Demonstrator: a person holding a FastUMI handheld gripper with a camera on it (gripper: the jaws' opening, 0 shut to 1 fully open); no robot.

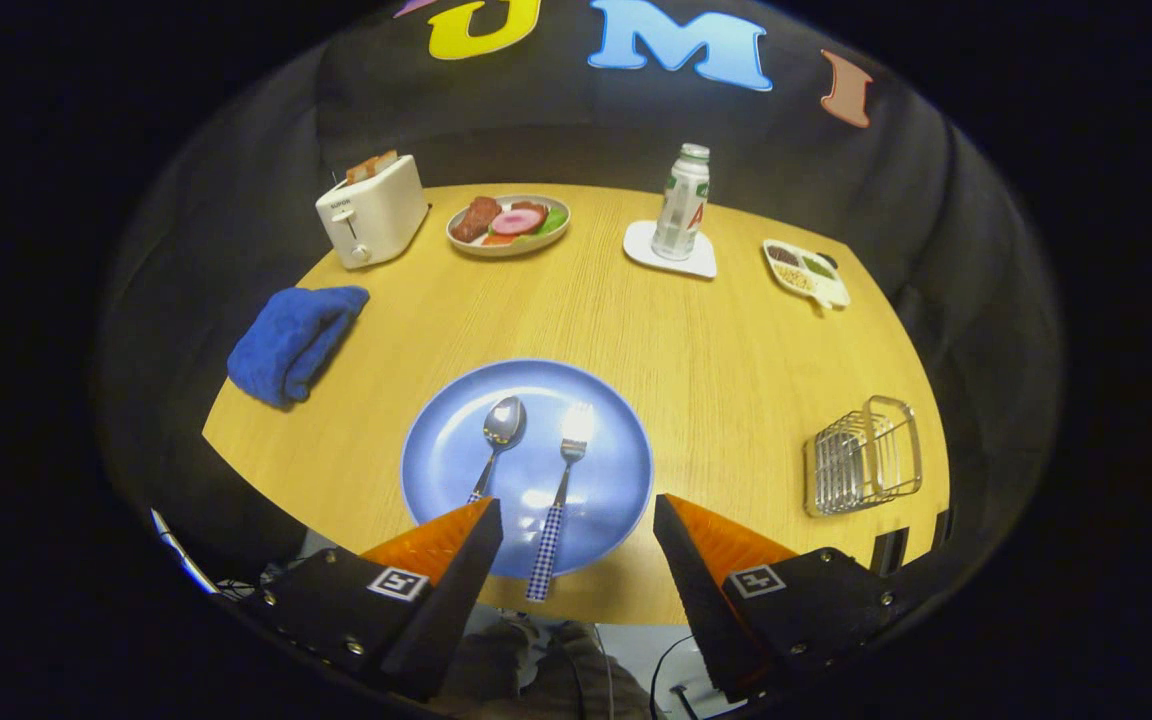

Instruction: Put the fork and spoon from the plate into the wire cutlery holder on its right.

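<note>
A blue plate [456, 450] lies on the wooden table just ahead of my fingers. On it rest a spoon [499, 432] on the left and a fork [563, 480] on the right, both with checked handles pointing toward me. The fork's handle reaches past the plate's near rim, into the gap between my fingers. The spoon's handle end is hidden behind my left finger. My gripper [576, 512] hangs open above the plate's near edge, holding nothing. The wire cutlery holder [864, 456] stands to the right of the plate, near the table's right edge.
A folded blue cloth [294, 340] lies left of the plate. Along the far side stand a white toaster [372, 210], a plate of food [509, 224], a bottle [683, 203] on a white coaster, and a small divided dish [804, 271]. Bare wood separates plate and holder.
</note>
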